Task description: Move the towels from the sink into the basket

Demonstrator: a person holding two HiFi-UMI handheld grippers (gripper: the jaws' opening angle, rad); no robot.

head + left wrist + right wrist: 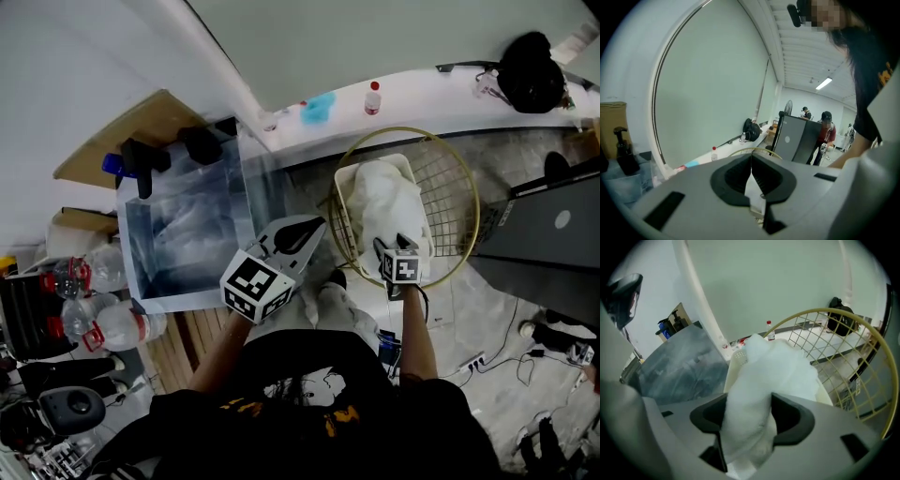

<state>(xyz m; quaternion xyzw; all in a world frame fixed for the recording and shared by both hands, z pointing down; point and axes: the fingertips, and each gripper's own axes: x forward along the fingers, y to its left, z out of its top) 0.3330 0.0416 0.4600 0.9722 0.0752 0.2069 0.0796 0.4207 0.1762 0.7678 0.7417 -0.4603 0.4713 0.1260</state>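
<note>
Between the right gripper's (pixel 749 422) jaws the towel (pixel 780 373) sits, seemingly loose

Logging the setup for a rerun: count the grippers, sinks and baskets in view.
Grippers: 2 (left gripper, right gripper)
Sink: 1
Baskets: 2 (wire basket, cream basket)
Total: 5

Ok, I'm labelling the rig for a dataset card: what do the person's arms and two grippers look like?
Both the left gripper and right gripper have pale grey shells with black pads. Each carries a cube of black-and-white square markers. The person wears a black top with yellow print; the forearms are unsleeved.
</note>
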